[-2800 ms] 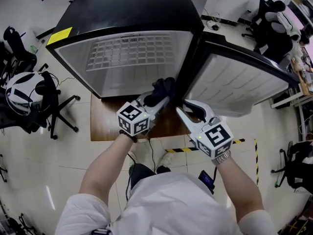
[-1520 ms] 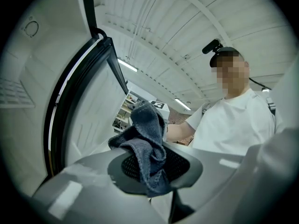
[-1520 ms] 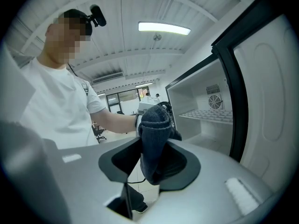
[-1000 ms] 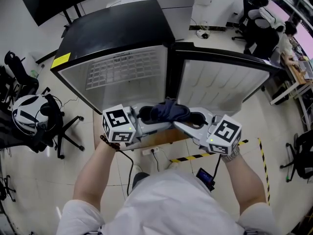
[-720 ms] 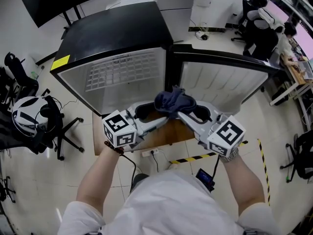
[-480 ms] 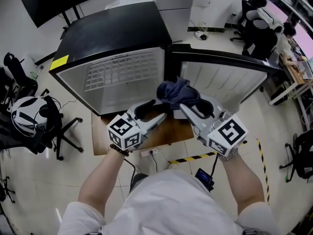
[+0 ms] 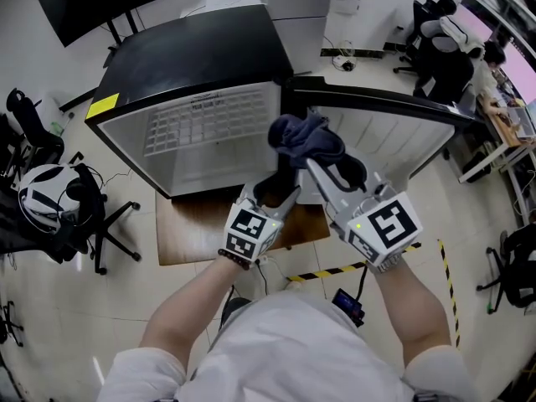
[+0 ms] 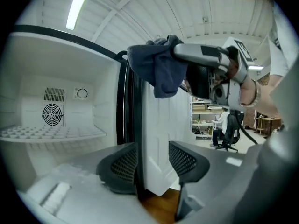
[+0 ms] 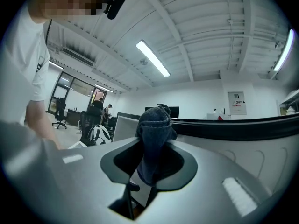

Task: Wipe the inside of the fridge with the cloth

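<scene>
jaws of the right gripper (image 7: 311, 166) clamp the dark cloth (image 7: 305, 138), the left gripper (image 7: 278, 189) has just narrowed, empty; press it flat into the fridge (image 7: 201, 48) corners.

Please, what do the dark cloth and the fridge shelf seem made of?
Cloth: soft dark blue fabric, matte, maybe knitted; it bunches and hangs in folds.
Shelf: white coated wire or plastic, I cannot tell which; it shows a pale grid.
</scene>
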